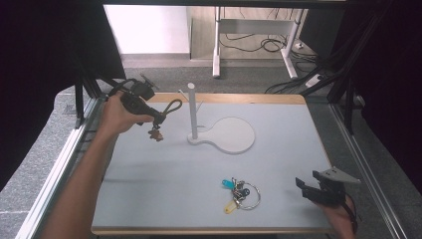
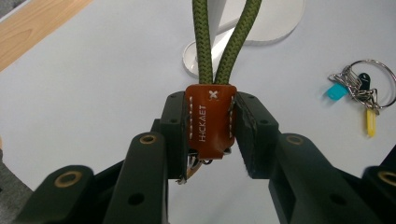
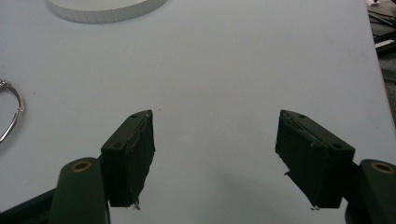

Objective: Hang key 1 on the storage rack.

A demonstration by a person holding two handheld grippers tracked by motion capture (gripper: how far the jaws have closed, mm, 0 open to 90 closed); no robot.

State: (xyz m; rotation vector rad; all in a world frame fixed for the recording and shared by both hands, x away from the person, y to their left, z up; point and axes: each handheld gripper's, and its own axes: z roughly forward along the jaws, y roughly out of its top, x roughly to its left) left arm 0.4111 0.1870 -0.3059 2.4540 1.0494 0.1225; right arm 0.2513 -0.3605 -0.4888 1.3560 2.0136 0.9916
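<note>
1. High view first: my left gripper is up in the air over the far left part of the table, pinching a keychain made of a green rope loop with a brown leather tab.
2. The rope loop sticks out toward the white stand, near its upright post but not touching it. A little brown charm dangles below the gripper.
3. Left gripper view shows the grip way better: both jaws are pressed tight on the sides of the leather tab, with the two strands of green rope running straight up out of it. The tab has white stitching and some lettering on it.
4. The stand's flat round base sits on the table just past the rope in that view.
5. My right gripper is at the near right corner of the table. In the right gripper view its jaws are spread wide with nothing but bare table between them.
6. There's a bunch of keys on a big metal ring with a blue tag and a yellow tag, lying flat on the near middle of the table, well apart from both grippers.
</note>
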